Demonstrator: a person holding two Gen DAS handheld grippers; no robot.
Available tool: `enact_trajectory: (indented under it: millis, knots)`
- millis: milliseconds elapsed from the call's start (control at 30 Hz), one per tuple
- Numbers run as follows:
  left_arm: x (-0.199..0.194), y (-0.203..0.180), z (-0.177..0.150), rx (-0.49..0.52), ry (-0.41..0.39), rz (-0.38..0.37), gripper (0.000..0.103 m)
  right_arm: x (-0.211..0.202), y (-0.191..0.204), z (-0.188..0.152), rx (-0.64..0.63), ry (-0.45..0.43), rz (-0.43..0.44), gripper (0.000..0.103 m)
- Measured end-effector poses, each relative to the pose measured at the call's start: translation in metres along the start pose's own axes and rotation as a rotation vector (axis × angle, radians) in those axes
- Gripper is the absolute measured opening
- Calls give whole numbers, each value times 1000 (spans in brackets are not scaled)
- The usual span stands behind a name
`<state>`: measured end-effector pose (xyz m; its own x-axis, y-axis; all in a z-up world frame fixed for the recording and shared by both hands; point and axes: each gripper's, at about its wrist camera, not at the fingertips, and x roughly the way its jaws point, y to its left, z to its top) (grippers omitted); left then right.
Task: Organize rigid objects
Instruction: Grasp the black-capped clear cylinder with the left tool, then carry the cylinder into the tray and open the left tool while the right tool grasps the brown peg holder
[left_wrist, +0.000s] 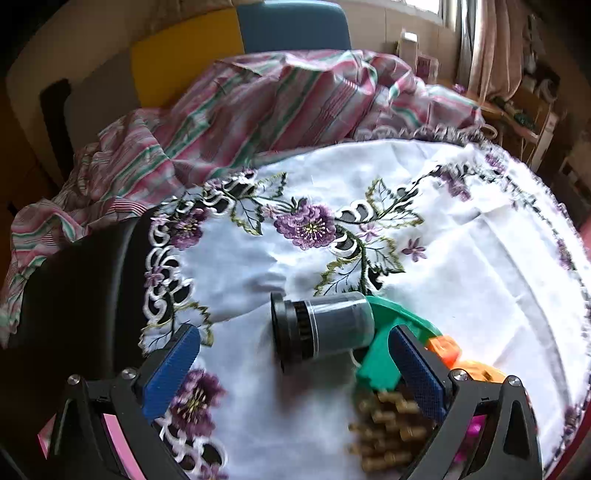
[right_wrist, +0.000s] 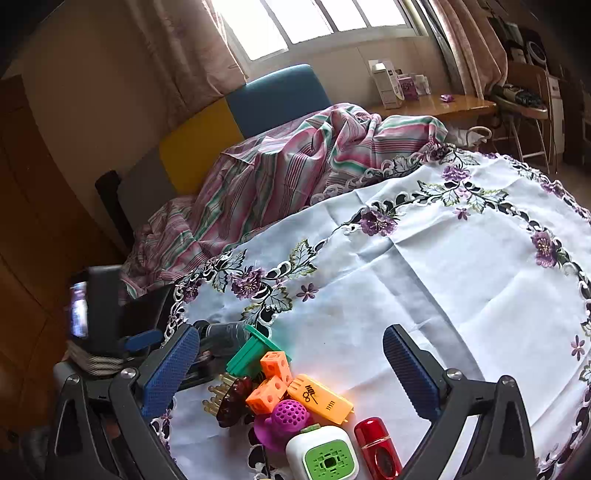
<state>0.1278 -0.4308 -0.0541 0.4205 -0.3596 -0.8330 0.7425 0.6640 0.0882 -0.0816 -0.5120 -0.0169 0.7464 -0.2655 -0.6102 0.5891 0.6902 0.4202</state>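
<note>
Tablecloth (right_wrist: 424, 280): white, purple flowers, covers round table.
Striped cloth (right_wrist: 295, 162): heaped at 12 o'clock.
Left gripper (left_wrist: 295, 363): released, jaws wide, holding nothing.
Right gripper (right_wrist: 291, 363): released, jaws wide, empty.
Jar (left_wrist: 321, 325): on its side between left jaws, touching green piece (left_wrist: 380, 354) at 3 o'clock.
Toy pile (right_wrist: 295, 402): 2 orange cubes (right_wrist: 273, 380), red case (right_wrist: 376, 446), at 6 o'clock.
</note>
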Motion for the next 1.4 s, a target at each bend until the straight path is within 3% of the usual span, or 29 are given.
enact_trajectory:
  millis: [133, 200, 233, 433, 667, 833, 967, 1233, 1300, 1333, 1400]
  knots:
    - [23, -4, 5, 10, 32, -4, 99, 2, -1, 0, 7, 7, 1, 102]
    - [30, -3, 4, 7, 42, -31, 64, 3, 0, 0, 1, 10, -10, 102]
    - [33, -3, 2, 7, 49, -52, 63, 4, 0, 0, 0, 12, -11, 102]
    - [30, 8, -15, -23, 41, -85, 62, 5, 0, -1, -1, 19, -14, 98]
    - [-25, 33, -35, -89, -33, -105, 62, 16, 14, -9, -72, 100, 32, 90]
    - [-74, 54, -59, -120, -93, -100, 62, 27, 49, -26, -241, 178, 95, 88]
    - [-109, 71, -83, -147, -127, -101, 62, 36, 82, -47, -424, 234, 93, 88]
    - [-152, 120, -141, -252, -150, -84, 62, 86, 118, -79, -741, 347, -52, 86]
    - [-158, 136, -159, -295, -146, -72, 62, 103, 116, -87, -783, 385, -115, 76]
    - [-159, 143, -167, -312, -143, -65, 62, 106, 114, -89, -789, 385, -130, 61]
    - [-160, 161, -182, -355, -135, -38, 62, 104, 112, -88, -769, 369, -132, 61]
